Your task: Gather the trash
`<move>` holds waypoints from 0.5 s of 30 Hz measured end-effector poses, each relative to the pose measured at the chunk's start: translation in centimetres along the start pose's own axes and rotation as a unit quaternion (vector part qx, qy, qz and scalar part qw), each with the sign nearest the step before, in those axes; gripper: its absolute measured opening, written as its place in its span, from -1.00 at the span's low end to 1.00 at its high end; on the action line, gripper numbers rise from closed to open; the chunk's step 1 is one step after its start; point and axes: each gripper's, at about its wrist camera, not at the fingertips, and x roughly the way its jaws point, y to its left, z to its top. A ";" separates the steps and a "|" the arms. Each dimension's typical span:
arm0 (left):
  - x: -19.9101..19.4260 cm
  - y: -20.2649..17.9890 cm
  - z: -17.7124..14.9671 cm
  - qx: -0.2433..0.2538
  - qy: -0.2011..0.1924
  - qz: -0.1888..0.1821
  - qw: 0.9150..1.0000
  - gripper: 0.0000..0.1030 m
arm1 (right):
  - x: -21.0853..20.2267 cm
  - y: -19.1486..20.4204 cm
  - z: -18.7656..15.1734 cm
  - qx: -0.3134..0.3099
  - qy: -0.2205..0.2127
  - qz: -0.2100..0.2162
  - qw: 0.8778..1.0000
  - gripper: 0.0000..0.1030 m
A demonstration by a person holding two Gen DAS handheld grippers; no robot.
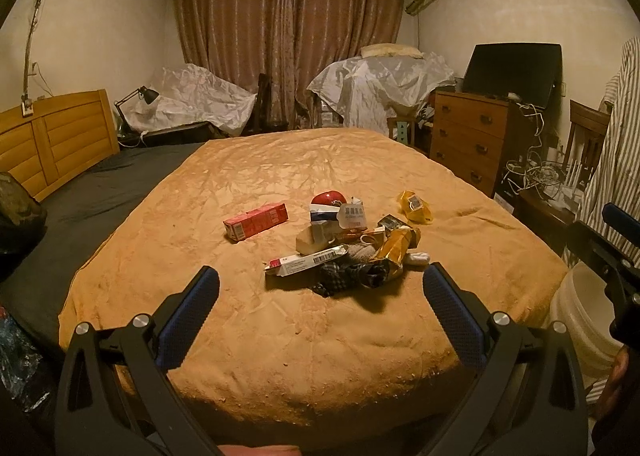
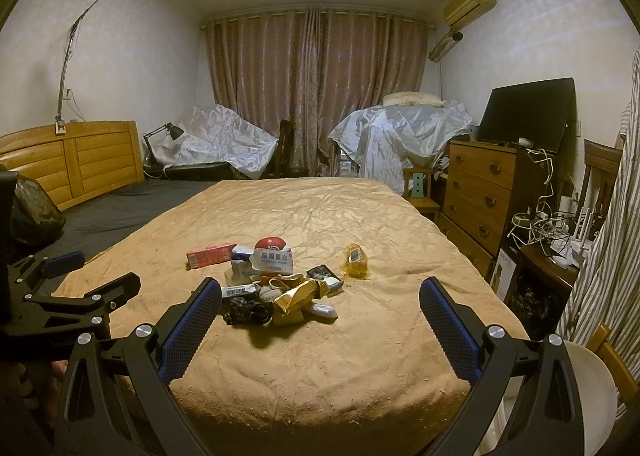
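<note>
A heap of trash lies on the orange bed cover: a red carton, a white box with a barcode, a gold foil wrapper, a yellow wrapper, a red and white cap and dark checked cloth. The heap also shows in the right wrist view. My left gripper is open and empty, just short of the heap. My right gripper is open and empty, near the heap. The left gripper also shows at the left of the right wrist view.
A white bucket stands by the bed's right corner. A wooden dresser with a monitor and tangled cables are on the right. A headboard and a dark bag are on the left.
</note>
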 end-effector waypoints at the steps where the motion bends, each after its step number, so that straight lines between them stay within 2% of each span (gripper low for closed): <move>1: 0.0 0.0 0.0 0.000 0.000 0.000 1.000 0.91 | 0.0 0.0 0.0 0.000 0.000 0.000 1.000 0.93; 15: 0.0 0.2 -0.1 -0.001 0.002 0.001 1.000 0.91 | 0.4 0.2 -0.8 -0.001 0.003 0.001 1.000 0.93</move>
